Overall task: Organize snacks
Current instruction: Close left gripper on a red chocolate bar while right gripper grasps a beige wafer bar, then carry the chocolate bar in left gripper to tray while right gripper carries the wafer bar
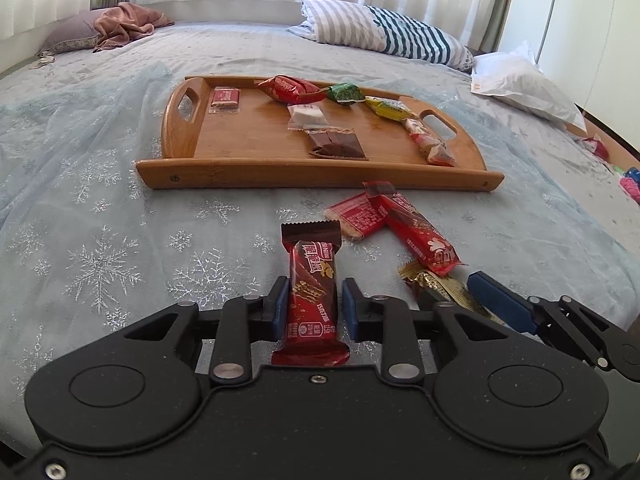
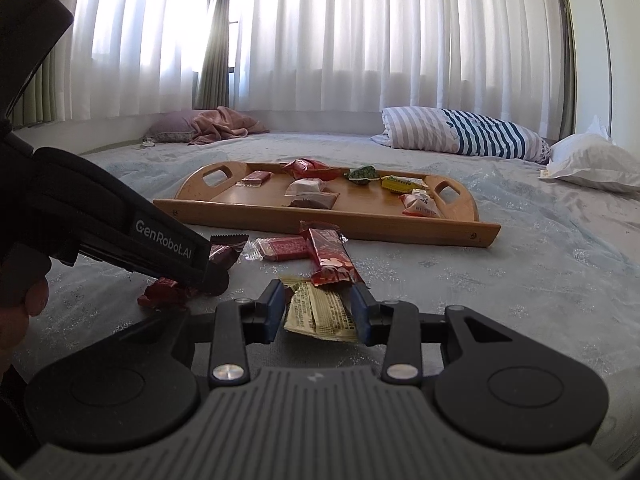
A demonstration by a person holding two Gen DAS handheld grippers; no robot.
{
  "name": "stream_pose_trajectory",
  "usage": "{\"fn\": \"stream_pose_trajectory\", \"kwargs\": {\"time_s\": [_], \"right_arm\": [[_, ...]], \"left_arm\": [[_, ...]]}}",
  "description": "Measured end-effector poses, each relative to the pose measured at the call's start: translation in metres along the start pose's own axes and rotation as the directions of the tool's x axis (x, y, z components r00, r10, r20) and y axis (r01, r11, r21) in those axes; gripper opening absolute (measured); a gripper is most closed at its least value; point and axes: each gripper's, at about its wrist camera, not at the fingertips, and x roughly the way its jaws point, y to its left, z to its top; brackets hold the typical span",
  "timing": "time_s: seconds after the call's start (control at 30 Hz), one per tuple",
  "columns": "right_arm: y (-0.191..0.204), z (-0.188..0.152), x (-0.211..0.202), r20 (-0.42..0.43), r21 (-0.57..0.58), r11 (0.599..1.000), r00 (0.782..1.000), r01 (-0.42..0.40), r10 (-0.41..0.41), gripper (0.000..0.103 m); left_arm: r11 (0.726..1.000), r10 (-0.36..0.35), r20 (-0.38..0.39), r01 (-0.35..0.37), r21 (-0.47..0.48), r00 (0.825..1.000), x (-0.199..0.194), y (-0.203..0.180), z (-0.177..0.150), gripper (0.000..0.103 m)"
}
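A red-and-brown wafer bar (image 1: 314, 292) lies lengthwise between the fingers of my left gripper (image 1: 315, 306). The left pad touches it and a thin gap shows at the right pad, so the gripper is open around it. My right gripper (image 2: 318, 308) is shut on a gold packet (image 2: 320, 314), pads against both its edges. In the left wrist view the right gripper (image 1: 448, 286) comes in from the right with the gold packet (image 1: 440, 286). A long red bar (image 1: 416, 232) and a flat red pack (image 1: 354, 218) lie between the grippers and the wooden tray (image 1: 312, 178), which holds several snacks.
The bed has a pale snowflake sheet (image 1: 100, 208). A striped pillow (image 1: 384, 32) and a white pillow (image 1: 520, 84) lie beyond the tray, with a pink blanket (image 1: 124, 24) at the far left. Small colourful items (image 1: 630, 184) sit at the bed's right edge. A hand (image 2: 24, 300) holds the left gripper (image 2: 214, 280).
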Motion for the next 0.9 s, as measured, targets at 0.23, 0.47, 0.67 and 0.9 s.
{"fn": "stream_pose_trajectory", "kwargs": {"time_s": [0.23,0.47,0.67,0.9], "right_arm": [[-0.007,0.001,0.008,-0.038,0.063,0.998,0.999,-0.027,0.029,0.045],[-0.023,0.005,0.013,-0.035,0.185,0.980,0.996,-0.072,0.079,0.063],[-0.014,0.006,0.015,-0.057,0.155,0.987,0.997,-0.041,0.050,0.045],[-0.012,0.007,0.010,-0.061,0.160,0.985,0.996,-0.059,0.069,0.041]], "left_arm": [[0.998,-0.064,0.012,0.065,-0.020,0.998,0.003,0.000,0.000,0.053],[0.996,-0.075,0.017,0.075,-0.042,0.997,-0.001,0.008,0.003,0.030],[0.998,-0.061,0.006,0.061,-0.025,0.998,0.002,0.008,-0.001,0.028],[0.999,-0.042,0.012,0.043,-0.012,0.999,-0.004,0.004,-0.001,0.022]]}}
